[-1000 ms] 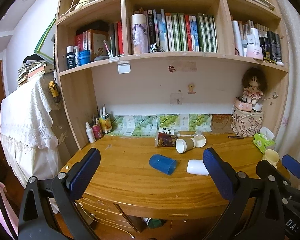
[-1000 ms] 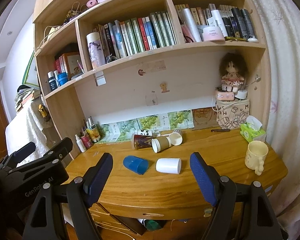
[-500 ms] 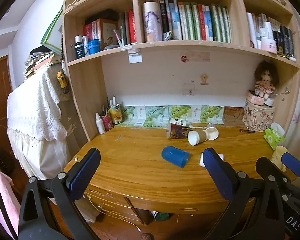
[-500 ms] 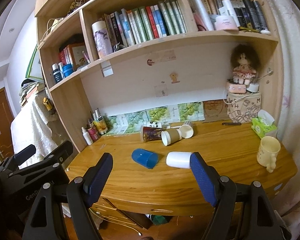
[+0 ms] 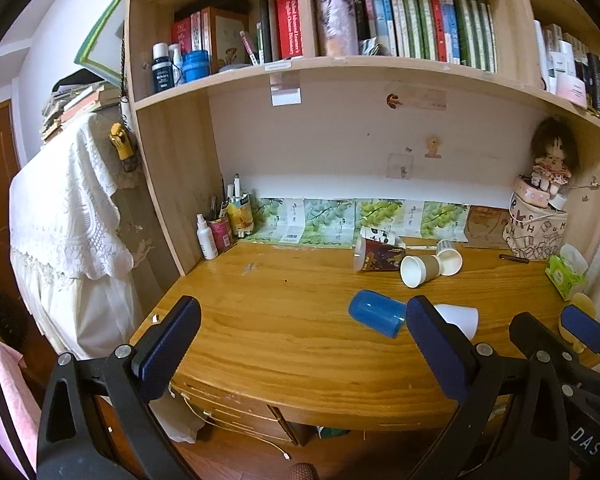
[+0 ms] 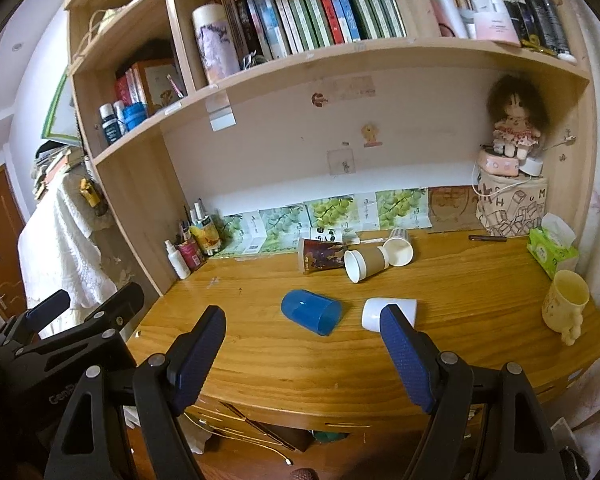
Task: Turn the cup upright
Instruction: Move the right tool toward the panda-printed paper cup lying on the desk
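Two grippers hang in front of the desk edge with nothing between their pads: the right gripper (image 6: 302, 346) has its jaws spread wide and empty, and the left gripper (image 5: 302, 334) is equally wide and empty beside it. Neither touches any cup yet, so the step in hand looks like the approach.

Nearest on the desk (image 6: 460, 360) lie the blue cup (image 6: 311, 312) and, just beside it, the white cup (image 6: 388, 310), both on their sides and apart from each other. The right gripper frames these two between its fingers, so one of them is the likely first target. To do it well, I would choose one cup, centre the jaws across its side wall away from the mouth, and close gently, since thin walls probably crush or squirt out. Then lift before rotating, so the rim does not drag.

Farther back, near the wall, a dark patterned cup (image 6: 320, 258), a brown paper cup (image 6: 366, 264) and another white cup (image 6: 398, 248) lie tipped and touching. A yellow mug (image 6: 564, 304) stands upright at the far right.
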A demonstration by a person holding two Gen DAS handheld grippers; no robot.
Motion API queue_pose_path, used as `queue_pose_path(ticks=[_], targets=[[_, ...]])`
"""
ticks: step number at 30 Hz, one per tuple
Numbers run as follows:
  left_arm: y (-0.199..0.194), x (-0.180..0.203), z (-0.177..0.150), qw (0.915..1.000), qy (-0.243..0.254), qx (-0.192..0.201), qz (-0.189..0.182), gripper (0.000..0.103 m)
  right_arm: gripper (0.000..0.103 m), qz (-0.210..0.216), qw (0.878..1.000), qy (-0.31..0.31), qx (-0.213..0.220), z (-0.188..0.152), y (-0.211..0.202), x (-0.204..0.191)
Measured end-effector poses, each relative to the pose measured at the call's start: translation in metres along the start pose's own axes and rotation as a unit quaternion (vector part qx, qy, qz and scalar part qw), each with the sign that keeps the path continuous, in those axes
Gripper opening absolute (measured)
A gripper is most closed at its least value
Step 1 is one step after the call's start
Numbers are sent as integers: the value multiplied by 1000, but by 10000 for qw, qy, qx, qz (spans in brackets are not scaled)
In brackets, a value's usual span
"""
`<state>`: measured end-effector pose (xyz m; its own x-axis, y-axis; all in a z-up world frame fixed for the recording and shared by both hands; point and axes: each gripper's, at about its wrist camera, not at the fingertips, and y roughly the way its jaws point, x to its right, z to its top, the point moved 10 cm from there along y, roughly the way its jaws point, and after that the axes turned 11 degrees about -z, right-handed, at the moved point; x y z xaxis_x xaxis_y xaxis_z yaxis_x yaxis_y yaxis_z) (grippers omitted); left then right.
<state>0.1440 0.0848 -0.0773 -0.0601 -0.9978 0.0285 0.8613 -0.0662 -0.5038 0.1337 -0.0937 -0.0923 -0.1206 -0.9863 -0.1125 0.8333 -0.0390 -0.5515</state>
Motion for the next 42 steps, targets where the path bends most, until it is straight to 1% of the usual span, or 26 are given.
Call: queue_pose_path(ticks=[5,9,16,19,22,26,29,33,38,42], targets=[[25,-23,13,9998,9,-61,-169,102,80,-188,9997,105,-114,7,22,-19],[45,-40,27,9993,139,-86,-348,102,80,-352,9987,315,-175,14,39,-33],[74,-65,40,9965,345,-240,-716,102,80,-620,9949,610,-502,14,70,-58],[89,-71,39,9943,434,-432,-870,102,80,-753,9918,727,-730,8,80,-67],[103,-77,34,9908,486,-655,-1080,102,80,-878,9893,768,-879,2,86,-73],[120,-80,26,9864,452,-944,-1265,102,80,-1050,9863,779,-1006,0,90,-80],[131,-83,20,9836,419,-1159,-1319,102,80,-1146,9848,762,-1057,0,93,-83],[140,-85,13,9790,302,-1382,-1471,102,80,-1435,9827,556,-1033,4,94,-84],[154,-87,8,9730,157,-1666,-1590,102,80,-1490,9836,359,-954,13,98,-88],[163,-92,8,9693,-41,-1843,-1627,102,80,-1408,9845,338,-992,19,108,-89]])
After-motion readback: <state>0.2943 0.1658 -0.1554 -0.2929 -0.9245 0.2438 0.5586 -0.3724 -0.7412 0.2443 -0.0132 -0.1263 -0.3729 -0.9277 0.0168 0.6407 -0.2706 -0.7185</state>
